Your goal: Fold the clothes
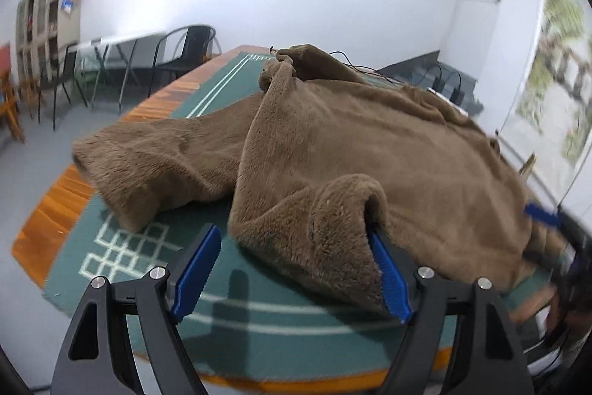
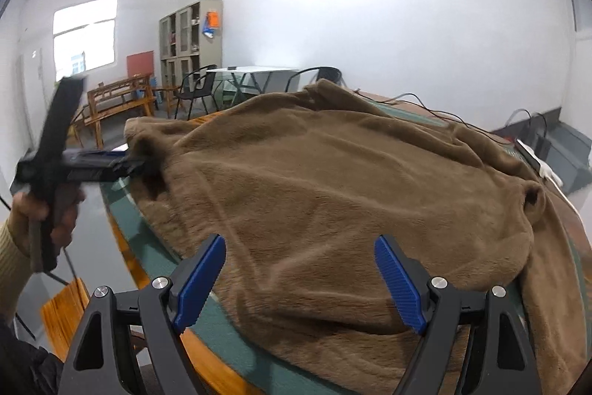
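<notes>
Both claws — my left claw and right claw — stand wide, gripping nothing, at the near hem of the brown fleece top; it lies rumpled on the table, folding barely begun.

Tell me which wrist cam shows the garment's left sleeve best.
Left wrist view: the sleeve of the brown fleece garment lies fully visible across the green mat. In the right wrist view only its far end shows, past the left gripper.
</notes>
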Motion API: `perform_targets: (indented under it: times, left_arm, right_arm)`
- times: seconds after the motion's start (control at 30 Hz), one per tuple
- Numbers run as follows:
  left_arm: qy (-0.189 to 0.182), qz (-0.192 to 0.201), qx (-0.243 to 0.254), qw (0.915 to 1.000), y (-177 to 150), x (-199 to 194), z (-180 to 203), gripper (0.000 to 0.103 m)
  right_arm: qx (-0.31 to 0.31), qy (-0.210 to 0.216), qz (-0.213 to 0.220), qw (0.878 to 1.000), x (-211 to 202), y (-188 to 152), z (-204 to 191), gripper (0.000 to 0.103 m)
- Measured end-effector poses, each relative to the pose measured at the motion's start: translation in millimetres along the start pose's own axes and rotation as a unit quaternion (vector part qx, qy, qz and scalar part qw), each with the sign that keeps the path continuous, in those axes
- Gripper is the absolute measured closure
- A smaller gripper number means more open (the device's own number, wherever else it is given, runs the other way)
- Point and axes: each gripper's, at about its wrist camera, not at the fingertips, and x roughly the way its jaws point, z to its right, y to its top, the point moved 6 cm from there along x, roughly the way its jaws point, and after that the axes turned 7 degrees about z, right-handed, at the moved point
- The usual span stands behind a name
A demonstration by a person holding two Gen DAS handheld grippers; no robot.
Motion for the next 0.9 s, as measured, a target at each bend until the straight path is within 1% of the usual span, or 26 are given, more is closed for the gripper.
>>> perform_targets:
  times: [0.07, 0.17, 0.27, 0.37, 0.47, 0.57, 0.63, 0.7, 0.73, 0.83, 0.9]
  left_arm:
    - [0.001, -0.002, -0.004, 1.0000, 4, 5, 5, 0.021]
    - [0.013, -0.012, 0.002, 0.9998, 2, 10, 9, 0.021]
    - [0.025, -0.024, 0.017, 0.9993, -6, 11, 10, 0.021]
    - [0.037, -0.040, 0.032, 0.9980, -18, 12, 10, 0.021]
    - [0.042, -0.047, 0.036, 0.9973, -24, 13, 8, 0.021]
    - [0.047, -0.044, 0.026, 0.9976, -21, 13, 5, 0.021]
    - [0.049, -0.036, 0.010, 0.9981, -14, 11, 3, 0.021]
    - [0.045, -0.024, -0.009, 0.9987, -3, 7, 1, 0.040]
    - [0.038, -0.020, -0.018, 0.9989, 4, 5, 2, 0.055]
    - [0.029, -0.003, -0.025, 0.9993, 19, 1, 7, 0.066]
    - [0.025, 0.008, -0.025, 0.9993, 28, -2, 12, 0.068]
  right_arm:
    - [-0.008, 0.007, -0.002, 1.000, 3, -3, -7, 0.019]
    - [-0.046, 0.013, -0.010, 0.999, 5, -12, -23, 0.019]
    - [-0.059, 0.013, -0.023, 0.998, 6, -22, -25, 0.019]
    - [-0.074, -0.013, -0.035, 0.997, 4, -30, -14, 0.019]
    - [-0.086, -0.055, -0.047, 0.994, 1, -35, 3, 0.019]
    - [-0.087, -0.069, -0.050, 0.993, -1, -36, 17, 0.019]
    - [-0.090, -0.068, -0.048, 0.993, -4, -36, 20, 0.019]
    - [-0.100, -0.067, -0.045, 0.992, -7, -38, 18, 0.019]
    - [-0.109, -0.067, -0.044, 0.991, -9, -39, 15, 0.019]
    - [-0.144, -0.069, -0.040, 0.986, -13, -43, 4, 0.019]
    - [-0.173, -0.083, -0.038, 0.981, -11, -46, -2, 0.019]
